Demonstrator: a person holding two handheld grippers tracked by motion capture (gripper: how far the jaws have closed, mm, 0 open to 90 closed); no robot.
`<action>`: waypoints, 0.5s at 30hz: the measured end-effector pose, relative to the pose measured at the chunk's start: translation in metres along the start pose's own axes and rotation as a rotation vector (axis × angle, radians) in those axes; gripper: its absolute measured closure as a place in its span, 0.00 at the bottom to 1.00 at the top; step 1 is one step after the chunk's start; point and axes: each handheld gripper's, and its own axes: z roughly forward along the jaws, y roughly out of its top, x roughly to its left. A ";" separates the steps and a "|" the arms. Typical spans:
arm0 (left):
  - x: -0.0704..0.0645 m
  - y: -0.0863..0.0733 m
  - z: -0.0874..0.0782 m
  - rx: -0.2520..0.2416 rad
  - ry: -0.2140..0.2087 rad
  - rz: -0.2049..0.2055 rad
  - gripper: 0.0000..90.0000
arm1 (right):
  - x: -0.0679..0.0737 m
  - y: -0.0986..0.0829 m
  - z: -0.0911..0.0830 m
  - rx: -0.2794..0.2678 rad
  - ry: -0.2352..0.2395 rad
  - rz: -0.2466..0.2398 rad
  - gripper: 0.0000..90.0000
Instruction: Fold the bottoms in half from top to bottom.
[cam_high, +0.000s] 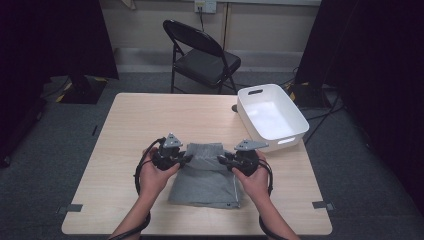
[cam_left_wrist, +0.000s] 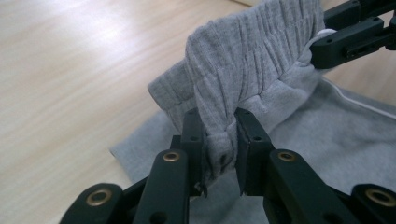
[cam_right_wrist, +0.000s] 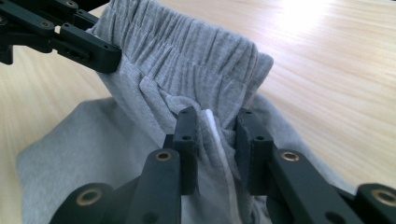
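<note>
Grey sweat shorts (cam_high: 206, 177) lay on the near middle of the wooden table (cam_high: 130, 125), folded, with the ribbed elastic waistband (cam_left_wrist: 252, 51) at the far end lifted off the rest of the cloth. A thin white line, probably a drawstring or a seam stripe, ran along the right side of the fabric; hard to tell which.

The left gripper (cam_high: 186, 159) was clamped on the left end of the waistband; in the left gripper view its jaws pinched a bunched fold of grey rib between them (cam_left_wrist: 219, 140). The right gripper (cam_high: 221, 159) was clamped on the right end of the same waistband; in the right gripper view the cloth sat squeezed between its jaws (cam_right_wrist: 215, 140). Each gripper showed in the other's view at the top corner, biting the opposite end of the band. The band hung stretched between the two, raised above the flat lower part of the shorts.

A person's left hand (cam_high: 152, 176) and right hand (cam_high: 256, 181) held the grippers, with forearms coming in from the near edge.

A white plastic bin (cam_high: 272, 116) sat at the far right corner of the table, well apart from the shorts. A black folding chair (cam_high: 202, 57) stood beyond the table's far edge.
</note>
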 end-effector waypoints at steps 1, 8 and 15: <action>-0.001 -0.003 0.000 0.005 -0.001 0.007 0.84 | 0.002 -0.003 0.000 0.006 0.002 -0.008 0.81; -0.007 -0.021 0.003 0.028 -0.018 -0.013 0.85 | 0.012 -0.021 0.000 0.031 0.003 -0.022 0.80; -0.013 -0.031 0.008 0.069 -0.013 0.001 0.85 | 0.014 -0.035 0.005 0.066 0.018 0.003 0.81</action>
